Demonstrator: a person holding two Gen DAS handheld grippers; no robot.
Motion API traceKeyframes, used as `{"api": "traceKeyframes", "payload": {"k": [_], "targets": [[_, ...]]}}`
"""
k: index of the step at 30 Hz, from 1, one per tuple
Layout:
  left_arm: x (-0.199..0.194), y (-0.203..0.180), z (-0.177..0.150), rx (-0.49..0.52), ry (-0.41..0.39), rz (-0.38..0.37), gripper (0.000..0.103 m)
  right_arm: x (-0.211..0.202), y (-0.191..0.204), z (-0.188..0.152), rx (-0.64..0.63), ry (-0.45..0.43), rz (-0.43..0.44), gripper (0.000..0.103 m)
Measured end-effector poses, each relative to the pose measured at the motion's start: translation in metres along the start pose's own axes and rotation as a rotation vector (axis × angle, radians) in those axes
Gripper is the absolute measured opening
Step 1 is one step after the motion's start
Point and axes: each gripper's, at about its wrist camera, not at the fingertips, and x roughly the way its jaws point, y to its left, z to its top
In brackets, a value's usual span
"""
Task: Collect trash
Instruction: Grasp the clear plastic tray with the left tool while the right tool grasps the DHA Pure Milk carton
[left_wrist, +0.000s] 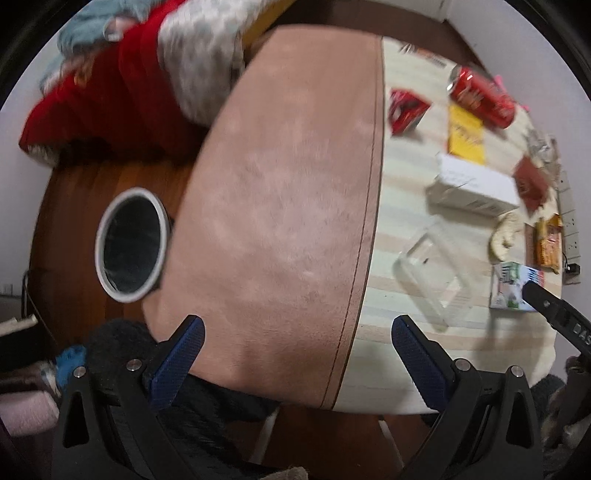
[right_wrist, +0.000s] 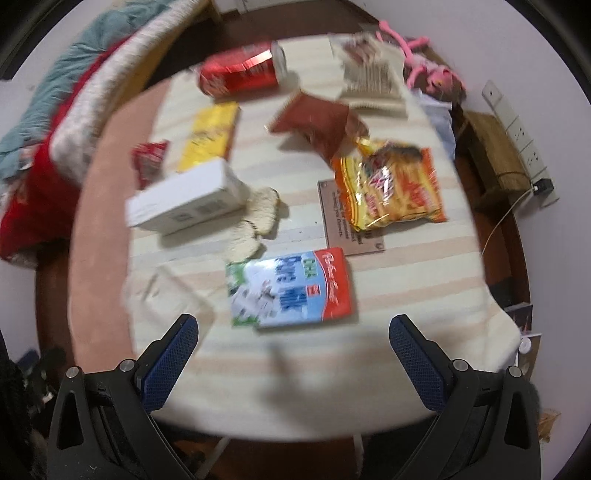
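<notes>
Left gripper (left_wrist: 297, 341) jaws apart, empty, over pink-topped desk (left_wrist: 280, 192); right gripper (right_wrist: 293, 339) jaws apart, empty, above blue-and-red milk carton (right_wrist: 291, 290); crushed red can (right_wrist: 242, 70) beyond

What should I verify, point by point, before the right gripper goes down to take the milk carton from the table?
1. Right gripper open and holding nothing: ok, jaws stand wide apart.
2. Milk carton in front of the right gripper: ok, it lies flat just ahead of the fingers.
3. Carton free of other things: cannot tell, the cream-coloured scrap lies at its far corner and the picture is blurred.
4. Left gripper free: ok, open and holding nothing.
5. Bin ready: ok, its round opening shows on the floor beside the table.
6. Table edge out of the way of the fingers: cannot tell.
</notes>
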Motion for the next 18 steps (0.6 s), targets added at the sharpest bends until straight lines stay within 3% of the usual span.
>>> {"api": "traceKeyframes", "payload": {"k": [6, 8, 15, 18], "targets": [[0.023, -0.019, 0.008, -0.049, 0.086, -0.040, 0.103, 0.058, 0.013, 0.015, 0.015, 0.078, -0.033, 0.103], [0.027, -0.030, 0.012, -0.067, 0.109, -0.078, 0.103, 0.065, 0.013, 0.015, 0.016, 0.083, -0.043, 0.095], [0.047, -0.082, 0.026, -0.177, 0.237, -0.287, 0.103, 0.058, -0.028, 0.004, 0.092, 0.048, -0.064, 0.095], [0.056, -0.102, 0.030, -0.202, 0.248, -0.280, 0.095, 0.064, -0.046, 0.003, 0.127, 0.056, -0.048, 0.095]]}}
